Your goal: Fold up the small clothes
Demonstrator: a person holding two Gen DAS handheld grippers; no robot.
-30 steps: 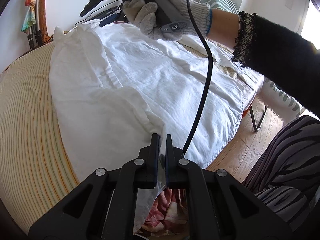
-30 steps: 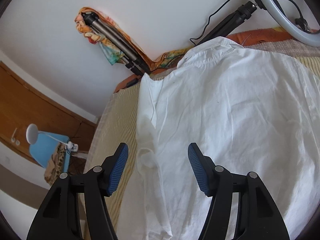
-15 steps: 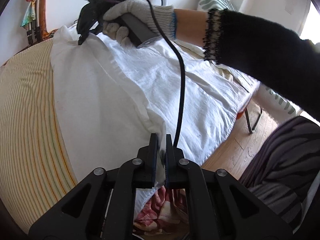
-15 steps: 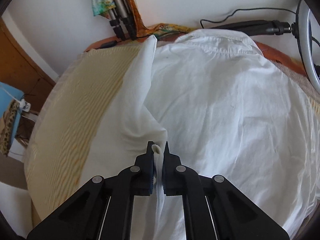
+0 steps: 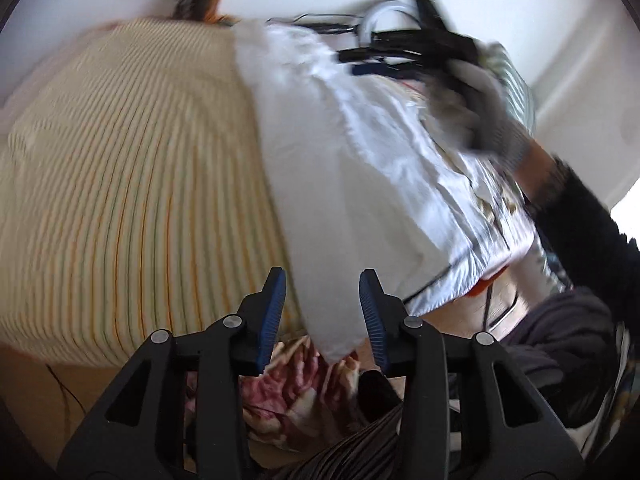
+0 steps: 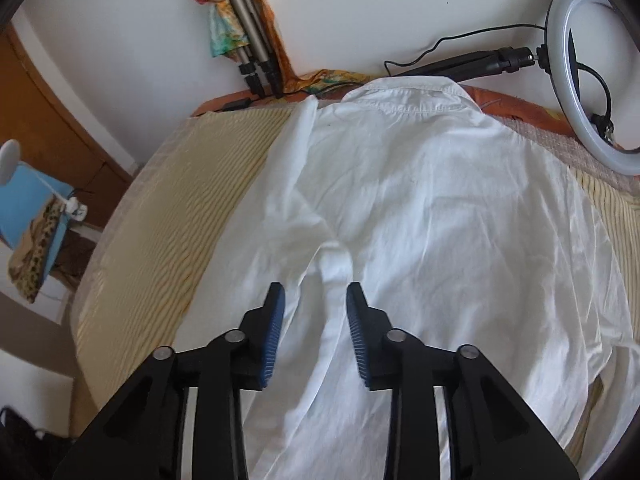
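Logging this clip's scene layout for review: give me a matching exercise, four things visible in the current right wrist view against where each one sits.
Things:
1. white shirt
2. ring light
3. folded tripod legs
4. blue lamp

Places:
A. far left, beside and below the bed
B. leaning on the wall behind the bed's head
C. upper right, on a black stand
D. spread over the striped bedcover, collar toward the wall

Pairs: 1-D, 2-C, 3-B, 4-A
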